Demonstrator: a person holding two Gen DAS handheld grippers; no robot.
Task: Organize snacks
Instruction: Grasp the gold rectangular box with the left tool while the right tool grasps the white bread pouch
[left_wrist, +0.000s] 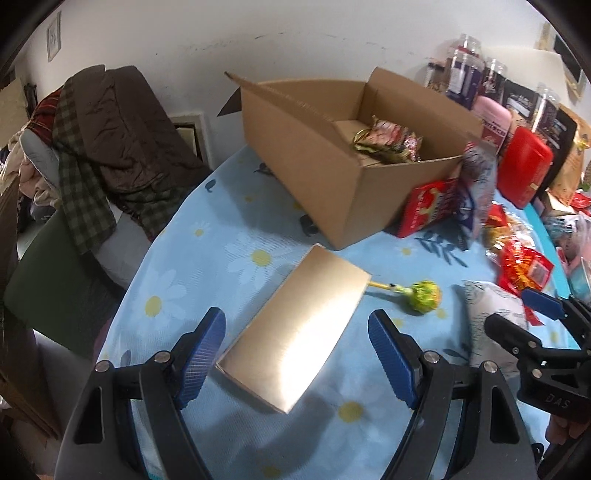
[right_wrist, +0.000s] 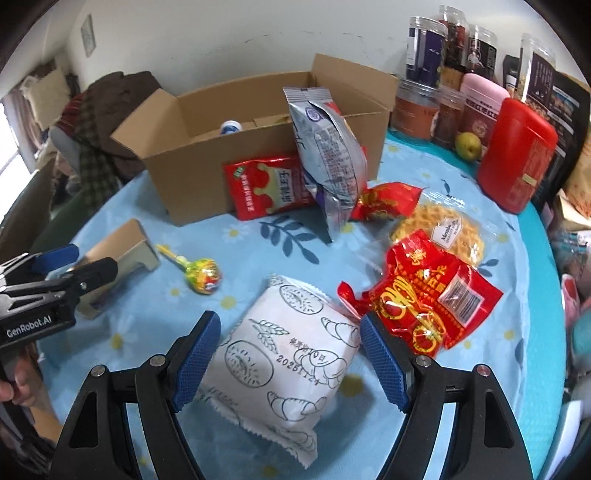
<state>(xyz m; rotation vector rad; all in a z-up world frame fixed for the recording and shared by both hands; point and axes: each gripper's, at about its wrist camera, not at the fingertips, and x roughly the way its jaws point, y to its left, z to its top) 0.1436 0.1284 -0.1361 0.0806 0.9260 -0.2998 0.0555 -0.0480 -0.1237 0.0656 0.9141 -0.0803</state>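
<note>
A: Gold, that's what fills our left wrist view: a flat gold box (left_wrist: 295, 328) lying on the blue daisy tablecloth (left_wrist: 207, 258), and our left gripper (left_wrist: 297, 352) hangs over its near end with the blue pads spread wide on either side. We see daylight between each pad and the box, so nothing is gripped.

B: And over on our right, the right gripper (right_wrist: 288, 350) is just as wide apart, straddling a white puffed packet (right_wrist: 284, 354) printed with croissants and wheat. The left pad sits just beside the packet's edge; we can't swear it's touching. The packet lies flat on the cloth.

A: Between the two of us lies a green lollipop (right_wrist: 203, 275), its yellow stick pointing towards the gold box.

B: Just beside our right pad we've got a crumpled red snack bag (right_wrist: 424, 295), and behind it a clear pack of yellow lattice crisps (right_wrist: 439, 232).

A: Further back stands the open cardboard box (left_wrist: 314, 155), with one shiny wrapped snack (left_wrist: 388, 140) already inside.

B: Leaning against its front wall are a red crown packet (right_wrist: 266, 184) and a tall silver-blue bag (right_wrist: 325, 147). A red canister (right_wrist: 517, 151) and clear jars (right_wrist: 424, 48) line the wall behind.
</note>
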